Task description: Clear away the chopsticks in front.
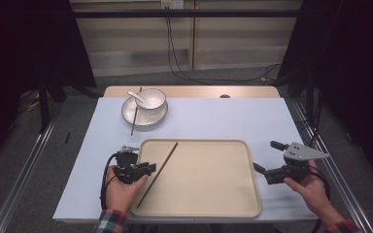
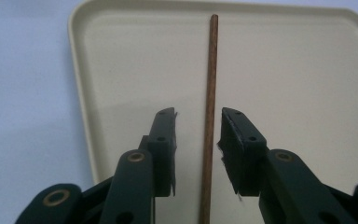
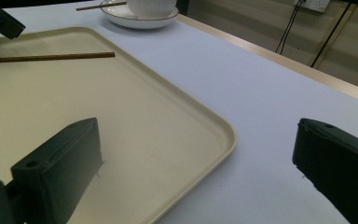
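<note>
A brown chopstick (image 1: 158,172) lies slantwise on the left part of the beige tray (image 1: 209,174). My left gripper (image 1: 148,168) sits at the tray's left rim. In the left gripper view the chopstick (image 2: 210,93) runs between the two jaws of this gripper (image 2: 199,114), which stand apart with a small gap on each side, so it is open. My right gripper (image 1: 266,155) hovers off the tray's right edge, open wide with nothing between the jaws (image 3: 200,140). The chopstick's far end (image 3: 51,57) and the tray's corner (image 3: 214,126) show in the right gripper view.
At the back left stands a white bowl (image 1: 150,99) with a spoon (image 1: 136,95) on a plate (image 1: 128,112). A second chopstick (image 1: 135,116) leans across the plate's rim. The light blue tabletop (image 1: 233,116) stretches between the plate and the tray.
</note>
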### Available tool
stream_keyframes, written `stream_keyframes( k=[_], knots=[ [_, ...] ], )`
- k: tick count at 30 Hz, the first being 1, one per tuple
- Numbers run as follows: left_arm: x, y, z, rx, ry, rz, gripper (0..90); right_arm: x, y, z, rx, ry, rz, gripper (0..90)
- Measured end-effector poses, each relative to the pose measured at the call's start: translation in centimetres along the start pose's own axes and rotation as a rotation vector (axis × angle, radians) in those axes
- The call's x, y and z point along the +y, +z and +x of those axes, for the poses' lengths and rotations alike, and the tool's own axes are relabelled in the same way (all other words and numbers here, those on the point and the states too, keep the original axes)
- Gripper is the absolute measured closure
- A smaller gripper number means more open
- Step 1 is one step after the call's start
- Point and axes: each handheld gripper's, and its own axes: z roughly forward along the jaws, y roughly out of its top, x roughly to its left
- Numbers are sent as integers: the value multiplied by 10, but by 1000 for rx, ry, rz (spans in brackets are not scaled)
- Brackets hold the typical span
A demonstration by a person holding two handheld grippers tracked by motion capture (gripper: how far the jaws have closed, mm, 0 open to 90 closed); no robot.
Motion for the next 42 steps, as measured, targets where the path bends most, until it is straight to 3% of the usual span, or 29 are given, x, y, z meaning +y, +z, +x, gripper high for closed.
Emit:
stream_keyframes(
  k=[10, 15, 18, 21, 24, 29, 34, 36, 41, 42],
  knots=[
    [27, 3, 16, 40, -8, -82, 518, 0, -1, 0, -7, 0, -3, 11],
    [43, 8, 25, 69, 1, -96, 453, 0, -1, -1, -9, -2, -8, 11],
    [56, 10, 32, 93, 16, -116, 437, 0, -2, -1, -6, 0, -8, 11],
    [66, 14, 40, 119, 19, -155, 347, 1, -2, 0, -3, 7, -11, 11],
    [81, 17, 53, 156, 27, -168, 313, 0, -2, 0, -1, 4, -12, 11],
    [94, 22, 65, 171, 32, -192, 250, 0, -2, -1, 1, 5, -9, 11],
    [106, 31, 79, 203, 18, -199, 221, 0, -3, -1, 10, 4, -10, 11],
    [109, 35, 84, 205, 32, -204, 211, 0, -3, 0, 14, 7, -7, 11],
    [117, 43, 93, 245, 50, -193, 256, 0, -4, -1, 17, 9, -10, 11],
    [120, 46, 97, 271, 54, -189, 309, 0, -3, -1, 18, 5, -15, 11]
  ],
)
